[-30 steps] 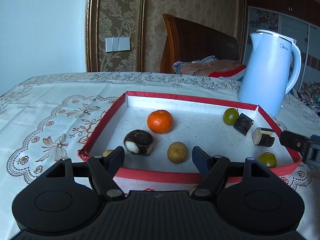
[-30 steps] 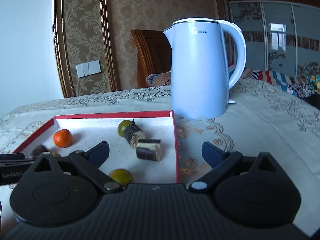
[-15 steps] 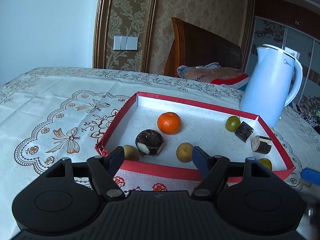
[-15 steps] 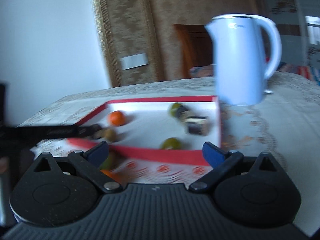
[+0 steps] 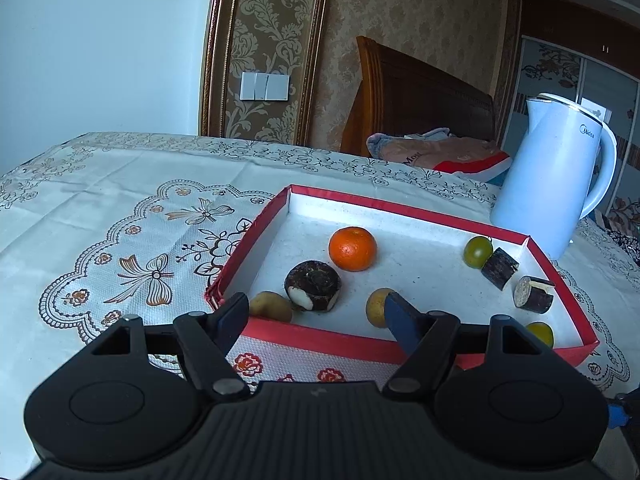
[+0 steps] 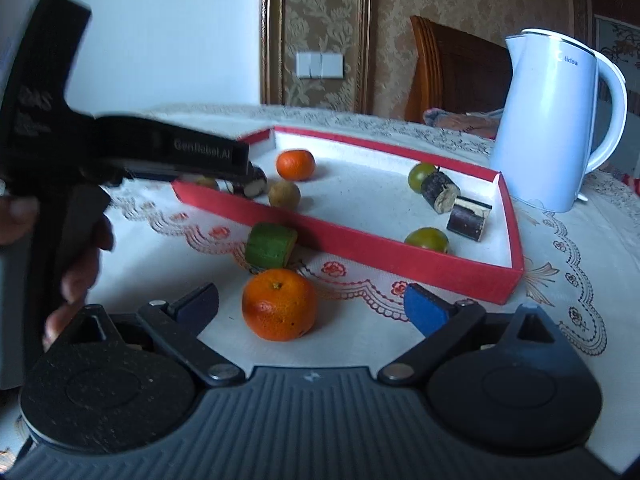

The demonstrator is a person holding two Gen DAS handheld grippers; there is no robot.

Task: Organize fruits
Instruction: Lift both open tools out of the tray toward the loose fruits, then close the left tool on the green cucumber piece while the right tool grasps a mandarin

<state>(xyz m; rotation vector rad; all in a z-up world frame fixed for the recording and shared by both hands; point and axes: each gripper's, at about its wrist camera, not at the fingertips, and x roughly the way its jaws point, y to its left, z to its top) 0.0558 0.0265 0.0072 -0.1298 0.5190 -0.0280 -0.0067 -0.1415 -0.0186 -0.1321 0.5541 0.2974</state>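
A red tray with a white floor holds an orange, a dark round fruit, two tan fruits, green fruits and dark cane pieces. My left gripper hovers open at the tray's near wall with nothing between its fingers. On the cloth outside the tray lie a second orange and a green cane piece. My right gripper straddles that orange. Its jaws are closing, with gaps still showing on both sides of the orange.
A pale blue kettle stands on the tablecloth just beyond the tray's far right corner. A person's hand holds the left gripper at the left of the right wrist view. A wooden chair stands behind the table.
The right gripper swung left and back from over the tray to the cloth in front of it, where an orange now sits between its fingers. The left gripper rolled slightly and stayed open.
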